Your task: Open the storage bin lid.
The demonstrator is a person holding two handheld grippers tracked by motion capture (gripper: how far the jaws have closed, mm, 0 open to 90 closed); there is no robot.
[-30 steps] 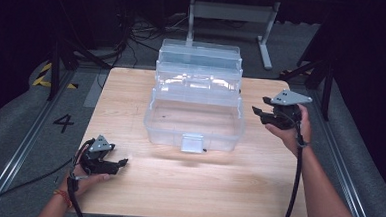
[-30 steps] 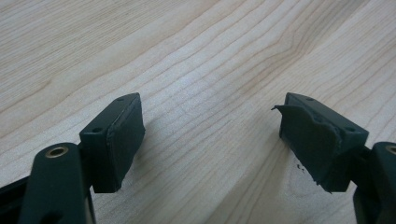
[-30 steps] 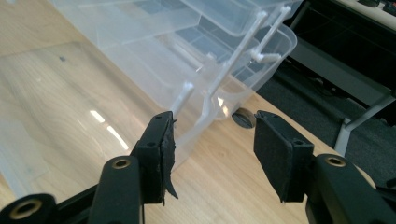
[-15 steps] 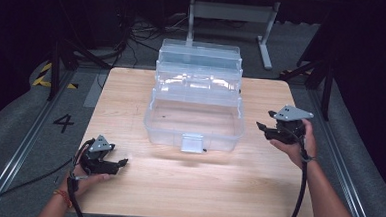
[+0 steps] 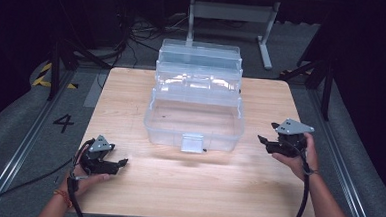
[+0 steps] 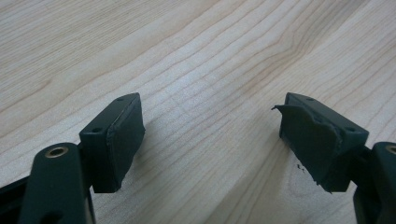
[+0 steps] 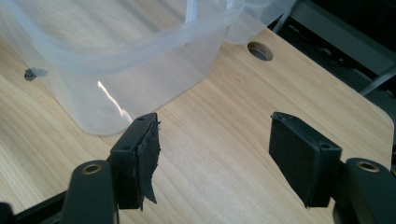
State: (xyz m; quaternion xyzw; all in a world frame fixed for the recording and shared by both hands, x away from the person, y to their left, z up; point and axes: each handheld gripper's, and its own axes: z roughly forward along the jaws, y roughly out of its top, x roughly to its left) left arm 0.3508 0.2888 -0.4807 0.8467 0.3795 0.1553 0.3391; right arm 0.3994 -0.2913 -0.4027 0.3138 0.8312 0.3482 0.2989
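I see a light wooden square table [image 5: 126, 195]. Left of it, a black painted numeral 4 [image 5: 63, 123] marks the grey floor, with yellow-and-black hazard tape [image 5: 45, 75] farther back. Behind the table stands a grey metal frame [image 5: 233, 13] beside dark cables [image 5: 135, 33].

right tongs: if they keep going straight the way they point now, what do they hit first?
Probably the clear plastic box: the open right tongs aim at its near corner, over bare table. Depth is unclear; they might just slip past the corner.

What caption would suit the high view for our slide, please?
Open clear plastic tackle box on a wooden table, flanked by the left gripper and right gripper.
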